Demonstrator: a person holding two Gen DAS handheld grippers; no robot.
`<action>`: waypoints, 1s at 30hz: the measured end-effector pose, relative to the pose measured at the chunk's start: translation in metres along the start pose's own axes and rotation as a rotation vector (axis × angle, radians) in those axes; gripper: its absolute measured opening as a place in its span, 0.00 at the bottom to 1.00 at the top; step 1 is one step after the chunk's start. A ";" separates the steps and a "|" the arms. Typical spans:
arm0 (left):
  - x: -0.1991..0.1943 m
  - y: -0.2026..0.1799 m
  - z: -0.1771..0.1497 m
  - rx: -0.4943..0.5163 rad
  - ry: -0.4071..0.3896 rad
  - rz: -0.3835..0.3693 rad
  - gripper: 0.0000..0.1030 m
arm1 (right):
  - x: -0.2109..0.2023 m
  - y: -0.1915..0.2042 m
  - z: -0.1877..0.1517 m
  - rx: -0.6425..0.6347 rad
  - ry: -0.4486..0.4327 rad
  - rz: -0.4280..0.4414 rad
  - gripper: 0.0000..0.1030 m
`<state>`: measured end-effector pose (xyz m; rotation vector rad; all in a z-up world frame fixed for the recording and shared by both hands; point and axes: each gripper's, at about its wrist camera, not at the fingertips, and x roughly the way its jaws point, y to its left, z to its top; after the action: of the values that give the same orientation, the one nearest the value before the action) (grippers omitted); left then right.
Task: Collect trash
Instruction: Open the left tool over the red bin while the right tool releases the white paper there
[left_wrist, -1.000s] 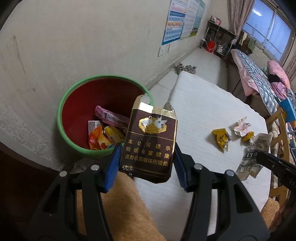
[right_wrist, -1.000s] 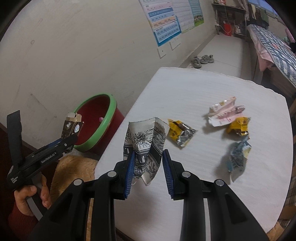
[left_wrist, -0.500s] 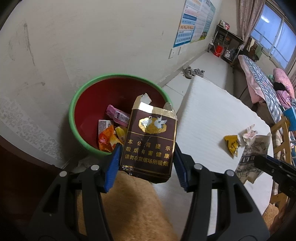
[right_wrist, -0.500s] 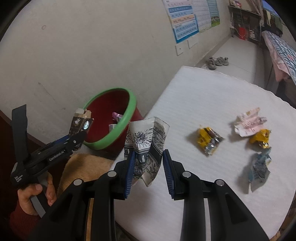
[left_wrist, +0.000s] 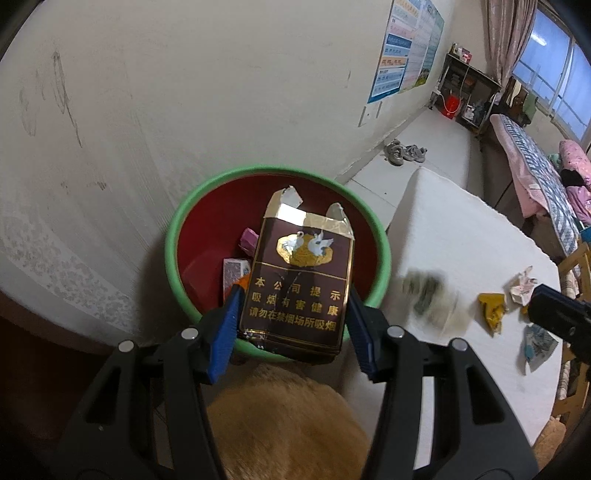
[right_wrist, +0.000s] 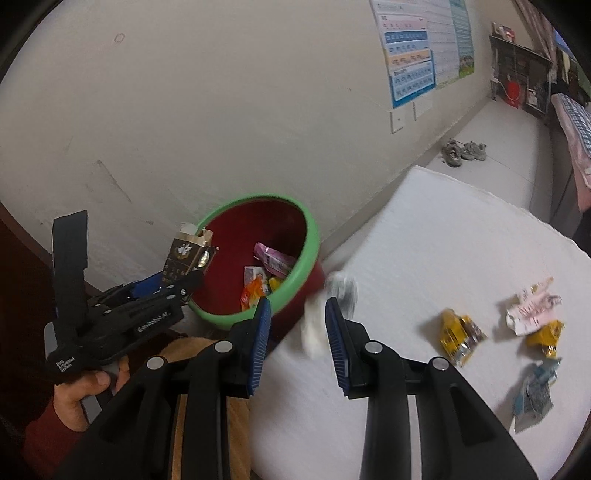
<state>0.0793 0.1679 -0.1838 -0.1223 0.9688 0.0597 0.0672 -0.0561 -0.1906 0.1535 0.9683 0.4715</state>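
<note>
Shifted toward the bin (left_wrist: 173, 236) since a second ago, both hands, bringing its mouth from left of the cigarette pack (left_wrist: 299, 273) to straight behind it. Left gripper (left_wrist: 293, 295): jaws half spread, pinching the pack by its sides, upright, above the near rim of the bin. Right gripper (right_wrist: 296, 306), just right of the bin: jaws part open, with the printed paper wrapper (right_wrist: 314, 328) between them but smeared by blur; cannot tell whether gripped or slipping free. Farther right of the bin: four crumpled wrappers (right_wrist: 460, 338) lying on the desk (right_wrist: 443, 240). Step in hand, by the look of it: carrying to the bin. Next: reach out over the red inside, then spread the left jaws; same for the right, then back for the rest.
</note>
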 end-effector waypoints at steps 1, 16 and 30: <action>0.001 0.002 0.002 0.000 -0.001 0.004 0.50 | 0.002 0.002 0.003 -0.002 0.001 0.006 0.30; 0.018 0.030 0.012 -0.033 0.018 0.021 0.50 | 0.048 -0.030 0.014 0.072 0.110 0.019 0.63; 0.029 0.038 0.002 -0.059 0.057 0.004 0.50 | 0.145 -0.005 -0.005 0.137 0.292 0.002 0.51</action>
<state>0.0933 0.2059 -0.2091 -0.1773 1.0248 0.0893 0.1340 0.0040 -0.3043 0.2126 1.2877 0.4364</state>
